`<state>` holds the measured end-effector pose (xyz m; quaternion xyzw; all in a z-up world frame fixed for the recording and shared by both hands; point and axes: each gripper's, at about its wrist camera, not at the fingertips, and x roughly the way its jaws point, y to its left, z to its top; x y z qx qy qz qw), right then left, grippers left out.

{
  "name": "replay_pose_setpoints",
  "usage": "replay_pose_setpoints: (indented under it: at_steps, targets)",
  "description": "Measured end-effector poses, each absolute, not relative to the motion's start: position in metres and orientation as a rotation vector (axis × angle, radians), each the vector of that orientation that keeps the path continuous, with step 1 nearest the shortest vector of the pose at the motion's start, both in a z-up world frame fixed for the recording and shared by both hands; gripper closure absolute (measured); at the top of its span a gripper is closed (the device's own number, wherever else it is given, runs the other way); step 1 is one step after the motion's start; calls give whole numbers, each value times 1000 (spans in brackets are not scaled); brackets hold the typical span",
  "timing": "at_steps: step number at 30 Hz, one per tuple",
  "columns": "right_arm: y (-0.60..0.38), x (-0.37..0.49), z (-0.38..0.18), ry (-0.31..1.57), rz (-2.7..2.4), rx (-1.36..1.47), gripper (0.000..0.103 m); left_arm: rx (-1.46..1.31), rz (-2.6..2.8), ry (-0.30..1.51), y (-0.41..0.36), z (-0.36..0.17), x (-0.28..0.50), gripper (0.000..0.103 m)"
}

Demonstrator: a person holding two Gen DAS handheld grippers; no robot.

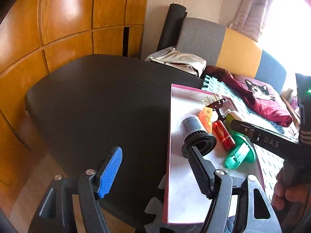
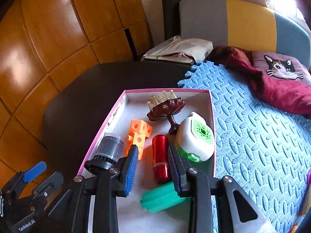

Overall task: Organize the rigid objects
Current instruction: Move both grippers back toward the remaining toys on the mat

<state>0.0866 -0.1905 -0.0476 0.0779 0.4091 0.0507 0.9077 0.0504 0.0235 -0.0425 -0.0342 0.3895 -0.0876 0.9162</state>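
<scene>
A pink-rimmed white box [image 2: 165, 90] holds a red cylinder [image 2: 160, 159], orange cubes [image 2: 140, 132], a black cylinder with a clear cap [image 2: 110, 149], a brown scalp brush [image 2: 167, 107], a white-and-green device [image 2: 194, 137] and a blurred green ribbed piece [image 2: 159, 196]. My right gripper [image 2: 152, 149] hovers over the box with its jaws apart. The red cylinder lies below the gap and the green piece under the right finger; the pads press on nothing. My left gripper [image 1: 155, 151] stands open across the box's left rim [image 1: 171, 116], beside the black cylinder [image 1: 191, 126].
The box sits where a black table [image 1: 97, 97] meets a blue foam mat [image 2: 252, 136]. A maroon cloth [image 2: 278, 91] and a cat cushion [image 2: 281, 66] lie on the mat. Behind are a cloth bag [image 2: 180, 48] and wooden cabinet doors [image 1: 64, 19]. A hand [image 1: 281, 190] holds the right gripper.
</scene>
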Motion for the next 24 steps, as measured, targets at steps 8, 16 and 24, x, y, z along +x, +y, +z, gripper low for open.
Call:
replay_pose_setpoints:
  at_steps: [8, 16, 24]
  targets:
    - [-205, 53, -33, 785, 70, 143, 71, -60, -189, 799, 20, -39, 48, 32]
    - [-244, 17, -22, 739, -11, 114, 71, -37, -215, 790, 8, -35, 44, 32]
    - [-297, -17, -17, 733, -122, 77, 71, -3, -252, 785, -9, -32, 41, 32]
